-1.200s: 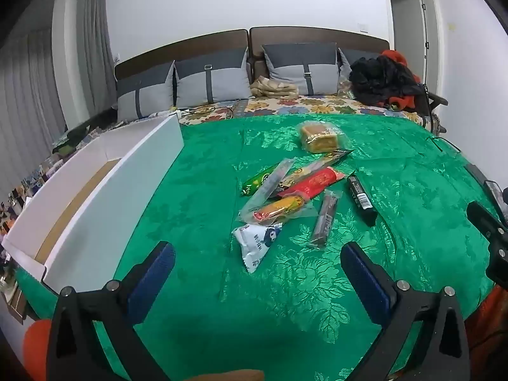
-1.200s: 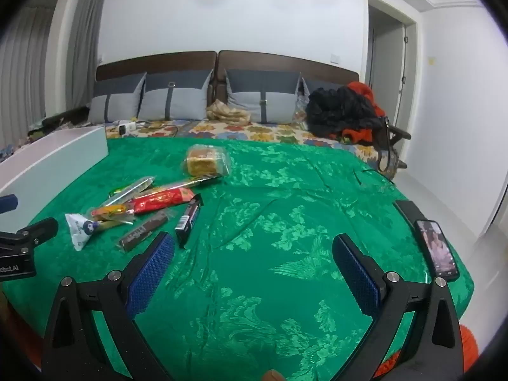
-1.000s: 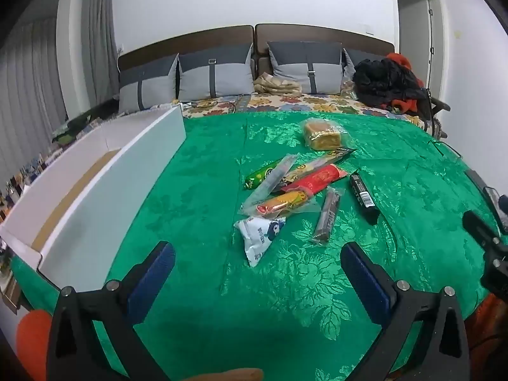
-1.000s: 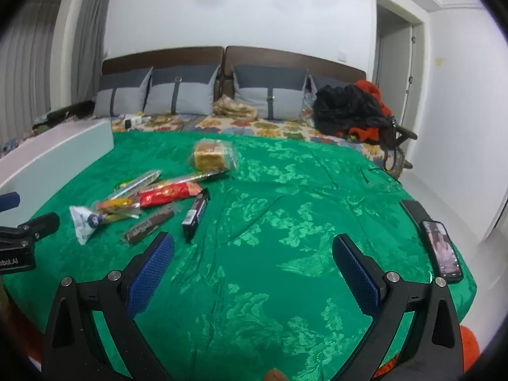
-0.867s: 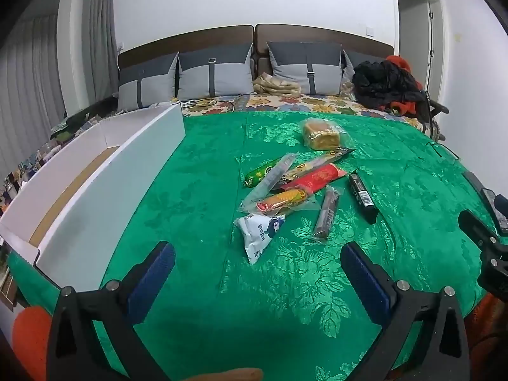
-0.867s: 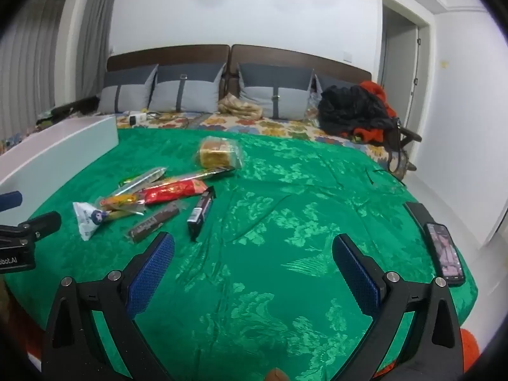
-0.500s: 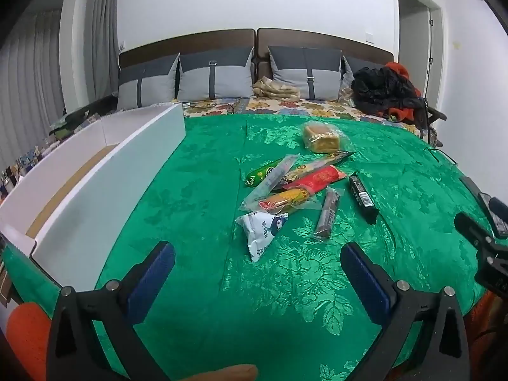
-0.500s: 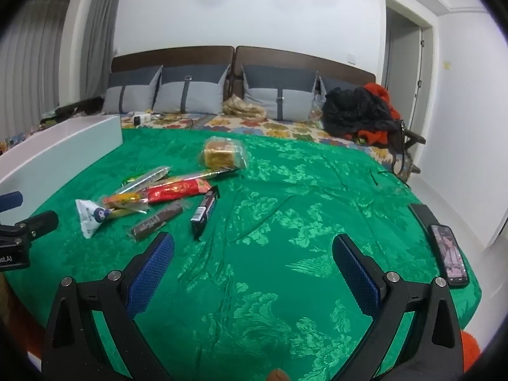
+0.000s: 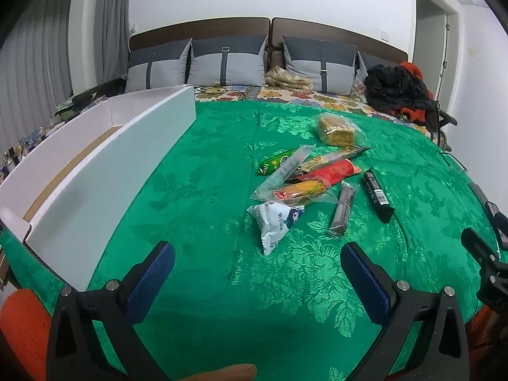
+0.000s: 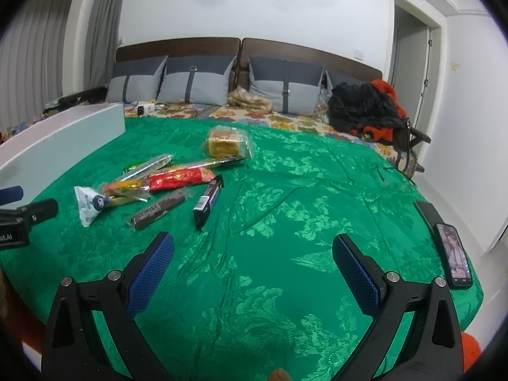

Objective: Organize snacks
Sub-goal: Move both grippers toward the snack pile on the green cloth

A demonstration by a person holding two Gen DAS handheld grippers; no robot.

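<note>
Several snack packets lie in a loose pile on a green bedspread. Among them are a white packet, a red packet, a brown bar, a black bar and a wrapped bread slice. In the right wrist view the pile sits to the left, with the black bar and the white packet nearest. My left gripper is open and empty, short of the white packet. My right gripper is open and empty, to the right of the pile.
A long white open box lies along the left side of the bed. A phone lies at the right edge. Grey pillows and a heap of dark clothes are at the far end.
Both grippers have moved slightly forward toward the snacks, which now appear a little closer. Both stay open and empty.
</note>
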